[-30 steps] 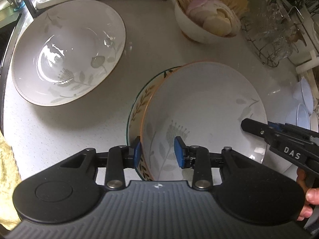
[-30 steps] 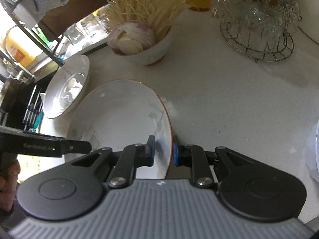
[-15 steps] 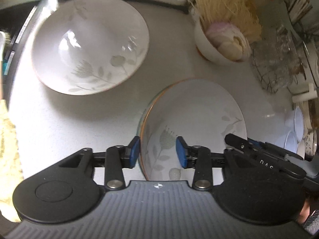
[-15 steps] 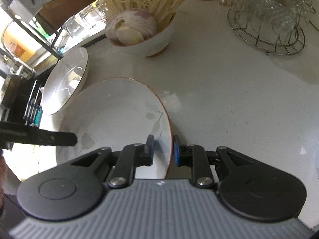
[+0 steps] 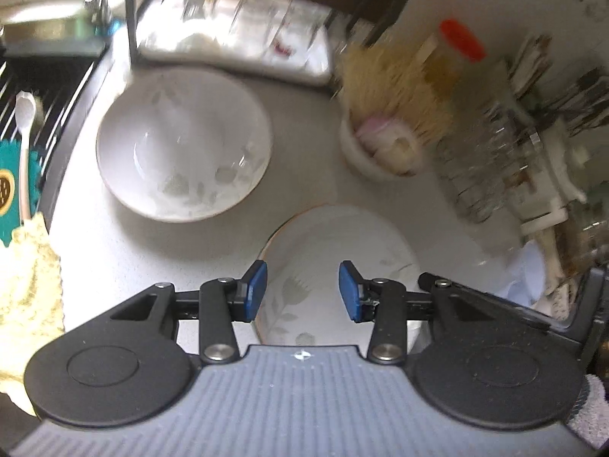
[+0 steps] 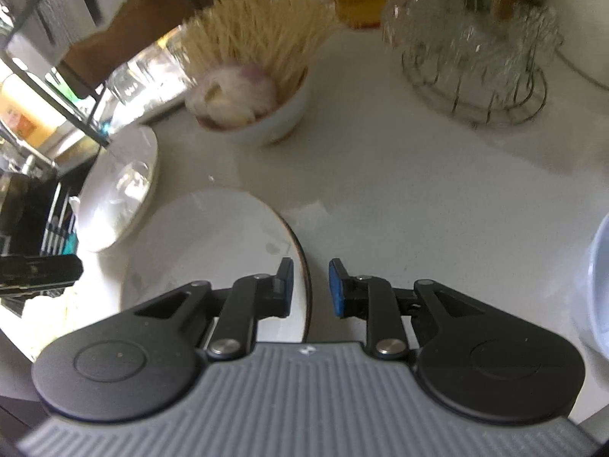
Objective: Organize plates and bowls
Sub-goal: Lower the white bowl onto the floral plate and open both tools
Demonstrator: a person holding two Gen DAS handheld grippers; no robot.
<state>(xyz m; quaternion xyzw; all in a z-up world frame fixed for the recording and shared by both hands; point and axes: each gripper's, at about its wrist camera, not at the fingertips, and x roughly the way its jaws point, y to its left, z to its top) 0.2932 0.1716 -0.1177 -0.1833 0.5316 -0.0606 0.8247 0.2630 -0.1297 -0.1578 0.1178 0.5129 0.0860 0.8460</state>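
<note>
Both my left gripper (image 5: 302,291) and right gripper (image 6: 310,287) stand released around the near bowl (image 5: 342,266) at lower centre, while the far bowl (image 5: 182,144), upper left, waits unstacked.

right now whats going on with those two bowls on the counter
A person with a gripper in each hand is sorting bowls on a white counter. Both the left gripper and the right gripper are open, straddling opposite edges of the near leaf-pattern bowl, gripping nothing. The second leaf-pattern bowl sits apart near the sink side. A small bowl of garlic and sticks stands behind.
</note>
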